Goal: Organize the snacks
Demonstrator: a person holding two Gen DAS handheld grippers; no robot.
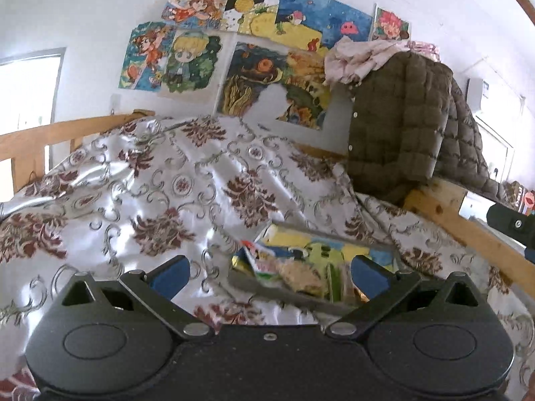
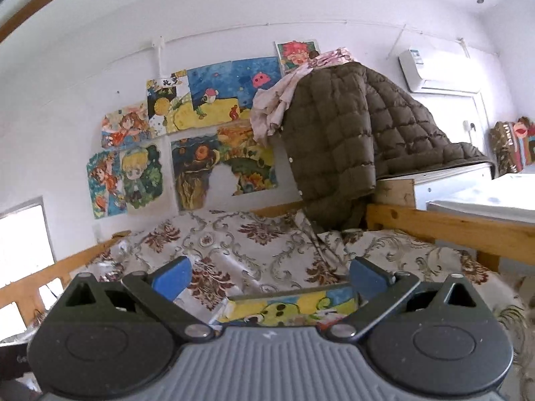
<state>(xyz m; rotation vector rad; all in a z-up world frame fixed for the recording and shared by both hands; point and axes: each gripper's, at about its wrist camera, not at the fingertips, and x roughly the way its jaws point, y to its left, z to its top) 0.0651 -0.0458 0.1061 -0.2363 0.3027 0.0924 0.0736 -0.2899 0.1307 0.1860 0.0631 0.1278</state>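
Both of your grippers, left gripper (image 1: 269,275) and right gripper (image 2: 271,279), are spread wide and hold nothing. The snack packets (image 1: 284,269) sit in the painted box (image 1: 334,245) on the patterned bedspread (image 1: 167,193), just ahead of you; how many remain outside it, you cannot tell from here.

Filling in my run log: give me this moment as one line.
left tongs: open, empty | right tongs: open, empty | box: on floral cover, holds snack packet | stage: approach
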